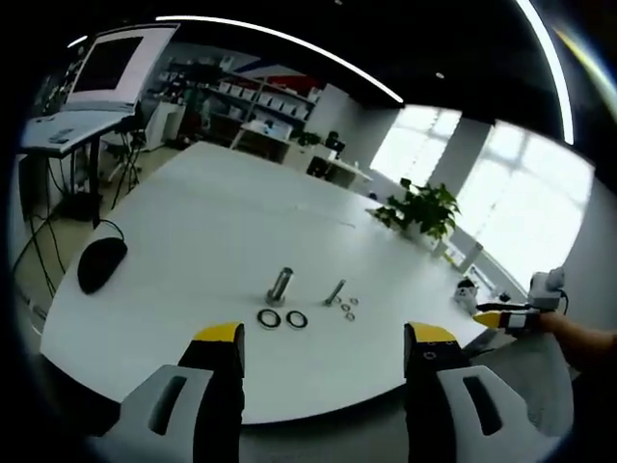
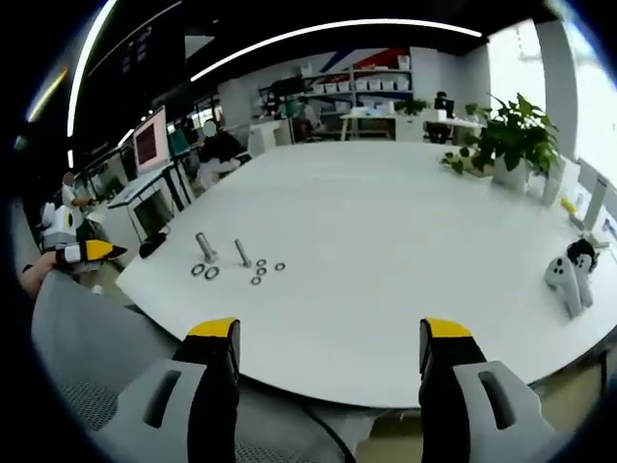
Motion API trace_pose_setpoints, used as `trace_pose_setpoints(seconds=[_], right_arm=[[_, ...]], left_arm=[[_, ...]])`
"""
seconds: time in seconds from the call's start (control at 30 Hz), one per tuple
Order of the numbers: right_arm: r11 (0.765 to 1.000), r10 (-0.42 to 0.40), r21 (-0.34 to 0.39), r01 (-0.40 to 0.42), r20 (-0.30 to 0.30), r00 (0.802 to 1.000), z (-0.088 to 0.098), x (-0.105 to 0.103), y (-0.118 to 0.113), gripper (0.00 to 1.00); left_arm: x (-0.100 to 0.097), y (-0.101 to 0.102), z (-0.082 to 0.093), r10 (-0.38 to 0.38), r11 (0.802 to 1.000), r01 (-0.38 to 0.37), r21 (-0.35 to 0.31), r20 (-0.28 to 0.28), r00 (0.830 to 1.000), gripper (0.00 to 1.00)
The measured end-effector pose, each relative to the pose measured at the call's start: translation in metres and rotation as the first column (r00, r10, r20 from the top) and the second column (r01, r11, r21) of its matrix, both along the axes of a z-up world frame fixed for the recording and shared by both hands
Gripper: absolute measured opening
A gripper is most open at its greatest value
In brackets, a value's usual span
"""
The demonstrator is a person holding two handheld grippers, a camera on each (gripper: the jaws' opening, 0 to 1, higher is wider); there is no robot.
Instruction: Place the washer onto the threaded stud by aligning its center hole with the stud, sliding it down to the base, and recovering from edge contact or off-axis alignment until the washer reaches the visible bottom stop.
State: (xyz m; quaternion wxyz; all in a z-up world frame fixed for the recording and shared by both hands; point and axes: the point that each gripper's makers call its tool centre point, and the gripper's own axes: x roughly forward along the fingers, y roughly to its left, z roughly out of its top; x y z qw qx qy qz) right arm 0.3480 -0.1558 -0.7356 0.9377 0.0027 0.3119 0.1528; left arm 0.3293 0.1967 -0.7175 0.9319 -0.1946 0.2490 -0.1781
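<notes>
Both tongs, left (image 1: 323, 352) and right (image 2: 328, 347), hang apart and empty off the surface's (image 1: 222, 231) near edge; washers (image 1: 282, 318) lie beside the stud (image 1: 280, 286). Approach step: next, reach in and pinch one washer.

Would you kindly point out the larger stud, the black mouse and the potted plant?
Larger stud (image 1: 280, 286): left gripper view, mid-shaft.
Black mouse (image 1: 101, 263): left gripper view, top of its shell.
Potted plant (image 2: 515, 135): right gripper view, its leaves.

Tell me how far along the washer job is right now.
Nothing looks done yet: the washers lie loose on the white table beside the large stud and the thin stud. Nothing is in hand; the left gripper and right gripper are open, held back. Picking, aligning and seating all remain.
</notes>
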Motion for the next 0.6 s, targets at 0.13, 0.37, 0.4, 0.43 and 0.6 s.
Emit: trace_pose_setpoints(seconds=[0.13, 0.37, 0.4, 0.43, 0.6], right_arm=[[1.0, 0.005, 0.003, -0.005, -0.001, 1.0, -0.0001, 0.0, 0.0005, 0.77], [1.0, 0.012, 0.005, -0.012, -0.003, 1.0, -0.0002, -0.0006, 0.0017, 0.75], [1.0, 0.014, 0.005, -0.014, -0.004, 1.0, -0.0004, -0.0007, 0.0021, 0.75], [1.0, 0.015, 0.005, -0.015, -0.005, 1.0, -0.0005, -0.0007, 0.0023, 0.74], [1.0, 0.03, 0.007, -0.03, -0.008, 1.0, -0.0007, -0.0015, 0.0045, 0.73]], left_arm=[[0.0008, 0.0004, 0.0007, 0.004, 1.0, -0.004, -0.001, 0.004, 1.0, 0.64], [0.0002, -0.0008, 0.0003, -0.002, 1.0, 0.002, 0.001, 0.001, 1.0, 0.62], [0.0001, -0.001, 0.0003, -0.004, 1.0, 0.004, 0.003, 0.001, 1.0, 0.62], [0.0, -0.0009, 0.0007, -0.005, 1.0, 0.005, 0.005, 0.004, 1.0, 0.61], [-0.0007, -0.0017, 0.0008, -0.006, 1.0, 0.006, 0.001, 0.001, 1.0, 0.6]])
